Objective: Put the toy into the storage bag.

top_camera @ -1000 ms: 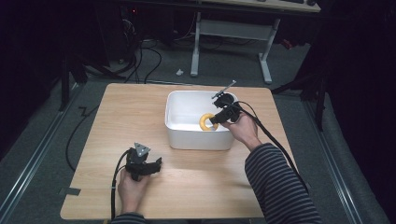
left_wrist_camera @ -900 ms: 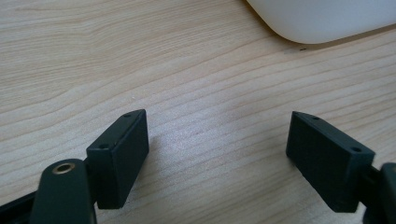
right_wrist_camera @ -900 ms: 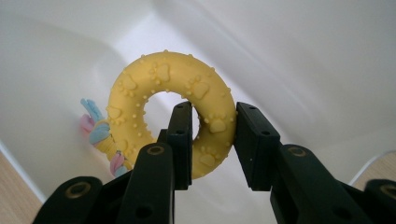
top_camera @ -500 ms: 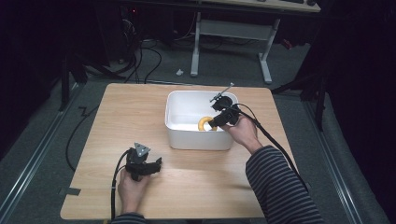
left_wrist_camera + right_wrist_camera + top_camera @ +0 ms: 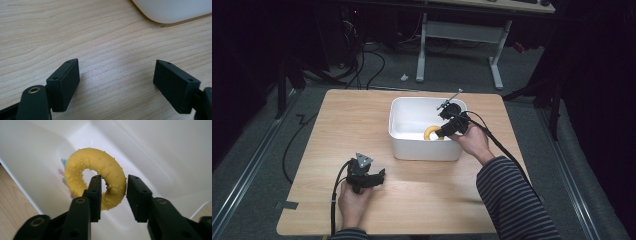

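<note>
Right gripper [image 5: 113,195] jaws have just been opening: a second ago they were clamped on the yellow ring [image 5: 96,177], now they stand slightly apart with the ring's band between them, one jaw through the hole, the other outside; a gap shows on the outer side, so no pinch that I can see. Neither hand has shifted over that second. Ring is a knobbly yellow donut, tilted on edge inside the white tub [image 5: 412,145], at roughly 4 o'clock of the tub's interior, close to the right wall; whether it touches the floor I can't tell. Something small, blue and pink, sits behind the ring low against the tub wall in the right gripper view, too hidden to identify. In the high view the right gripper [image 5: 447,131] reaches over the tub's right-front rim, from about 4 o'clock, with the right hand [image 5: 472,142] just outside the rim, striped sleeve behind it. Tub sits on the wooden table [image 5: 342,120] a little toward 1 o'clock of table centre. Left gripper [image 5: 362,175] rests at about 7 o'clock on the table, well apart from the tub, held by the left hand [image 5: 354,202]; its jaws are wide apart over bare wood, nothing between them.
</note>
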A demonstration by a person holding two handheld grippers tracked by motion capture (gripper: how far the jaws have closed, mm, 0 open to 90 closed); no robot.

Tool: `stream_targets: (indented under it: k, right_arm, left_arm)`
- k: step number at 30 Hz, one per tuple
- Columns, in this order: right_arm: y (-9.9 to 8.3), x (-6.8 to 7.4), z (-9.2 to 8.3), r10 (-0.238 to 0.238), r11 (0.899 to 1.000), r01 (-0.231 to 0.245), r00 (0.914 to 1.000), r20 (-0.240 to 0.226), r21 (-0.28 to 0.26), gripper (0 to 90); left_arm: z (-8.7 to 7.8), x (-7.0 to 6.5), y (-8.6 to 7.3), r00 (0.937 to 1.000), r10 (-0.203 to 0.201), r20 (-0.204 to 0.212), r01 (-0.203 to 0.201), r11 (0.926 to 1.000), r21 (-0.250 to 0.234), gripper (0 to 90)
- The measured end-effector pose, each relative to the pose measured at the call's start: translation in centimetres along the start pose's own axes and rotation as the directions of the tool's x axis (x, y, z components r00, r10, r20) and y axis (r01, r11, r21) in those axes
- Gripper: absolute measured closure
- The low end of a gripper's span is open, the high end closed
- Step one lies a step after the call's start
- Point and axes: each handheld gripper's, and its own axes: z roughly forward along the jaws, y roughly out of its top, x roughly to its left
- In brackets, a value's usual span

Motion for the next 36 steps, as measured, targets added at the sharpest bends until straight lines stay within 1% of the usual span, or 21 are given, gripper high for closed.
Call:
stream_targets:
  k: [1,2,3,4,5,8,12,14,18,20,21,22,23,27,28,29,30,31,33,34,36]
  right_arm:
    - [0.0,-0.1,-0.1,0.009,1.0,-0.009,0.9999,0.005,-0.001,53.2]
    - [0.0,-0.1,-0.1,0.009,1.0,-0.009,0.9999,0.005,-0.001,53.2]
    - [-0.1,-0.4,-0.5,0.015,1.0,-0.015,0.9998,0.012,-0.02,49.3]
    - [-0.1,-0.4,-0.5,0.015,1.0,-0.015,0.9998,0.012,-0.02,49.3]
    - [-0.2,-0.6,-1.0,0.024,0.999,-0.024,0.9995,0.019,-0.028,45.0]
    - [-0.7,-0.8,-1.8,0.02,0.998,-0.018,0.9994,0.029,-0.057,44.2]
    - [-1.4,-1.3,-2.7,0.039,0.995,-0.036,0.9987,0.032,-0.093,42.5]
    - [-2.2,-2.1,-3.6,0.06,0.991,-0.054,0.9969,0.051,-0.12,40.8]
    - [-3.4,-3.4,-4.9,0.099,0.982,-0.088,0.9936,0.055,-0.165,39.9]
    - [-3.7,-3.7,-5.3,0.101,0.981,-0.09,0.9931,0.059,-0.173,39.7]
    - [-4.3,-4.2,-6.0,0.119,0.975,-0.106,0.9914,0.055,-0.197,39.7]
    - [-4.3,-4.2,-6.0,0.119,0.975,-0.106,0.9914,0.055,-0.197,39.7]
    - [-4.9,-4.6,-6.7,0.13,0.97,-0.116,0.99,0.055,-0.212,39.7]
    - [-6.1,-5.2,-7.9,0.142,0.96,-0.12,0.9873,0.071,-0.252,40.3]
    - [-6.1,-5.2,-7.9,0.142,0.96,-0.12,0.9873,0.071,-0.252,40.3]
    - [-6.6,-5.5,-8.5,0.155,0.95,-0.123,0.9838,0.091,-0.285,41.3]
    - [-6.6,-5.5,-8.5,0.155,0.95,-0.123,0.9838,0.091,-0.285,41.3]
    - [-7.2,-5.8,-9.0,0.174,0.942,-0.139,0.9806,0.089,-0.306,41.7]
    - [-7.8,-6.1,-9.4,0.183,0.936,-0.143,0.9785,0.096,-0.323,41.8]
    - [-7.8,-6.1,-9.4,0.183,0.936,-0.143,0.9785,0.096,-0.323,41.8]
    - [-8.6,-6.5,-10.0,0.201,0.926,-0.155,0.9742,0.103,-0.343,41.9]
  left_arm:
    - [0.0,0.0,0.0,1.0,0.0,0.0,0.0,1.0,0.0,21.4]
    - [0.0,0.0,0.0,1.0,0.0,0.0,0.0,1.0,0.0,21.4]
    - [0.0,0.0,0.0,1.0,0.001,0.0,-0.001,1.0,0.0,21.4]
    - [0.0,0.0,0.0,1.0,0.001,0.0,-0.001,1.0,0.0,21.3]
    - [0.0,0.0,0.0,1.0,0.0,0.001,0.0,1.0,0.0,21.3]
    - [0.0,0.0,0.0,1.0,0.0,0.001,0.0,1.0,0.0,21.3]
    - [0.0,0.0,0.0,1.0,0.001,0.001,-0.001,1.0,0.001,21.3]
    - [0.0,0.0,0.0,1.0,0.0,0.001,0.0,1.0,0.0,21.3]
    - [0.0,0.0,0.0,1.0,0.001,0.001,-0.001,1.0,0.001,21.3]
    - [0.0,0.0,0.0,1.0,0.001,0.001,-0.001,1.0,0.001,21.3]
    - [0.0,0.0,0.0,1.0,0.001,0.001,-0.001,1.0,0.001,21.3]
    - [0.0,0.0,0.0,1.0,0.001,0.001,-0.001,1.0,0.001,21.3]
    - [0.0,0.0,0.0,1.0,0.0,0.001,0.0,1.0,0.0,21.3]
    - [0.0,0.0,0.0,1.0,0.001,0.001,-0.001,1.0,0.001,21.3]
    - [0.0,0.0,0.0,1.0,0.001,0.001,-0.001,1.0,0.001,21.3]
    - [0.0,0.0,0.0,1.0,0.001,0.001,-0.001,1.0,0.001,21.3]
    - [0.0,0.0,0.0,1.0,0.001,0.001,-0.001,1.0,0.001,21.3]
    - [0.0,0.0,0.0,1.0,0.001,0.001,-0.001,1.0,0.001,21.3]
    - [0.0,0.0,0.0,1.0,0.001,0.001,-0.001,1.0,0.001,21.3]
    - [0.0,0.0,0.0,1.0,0.001,0.001,-0.001,1.0,0.001,21.3]
    - [0.0,0.0,0.0,1.0,0.0,0.001,0.0,1.0,0.0,21.3]
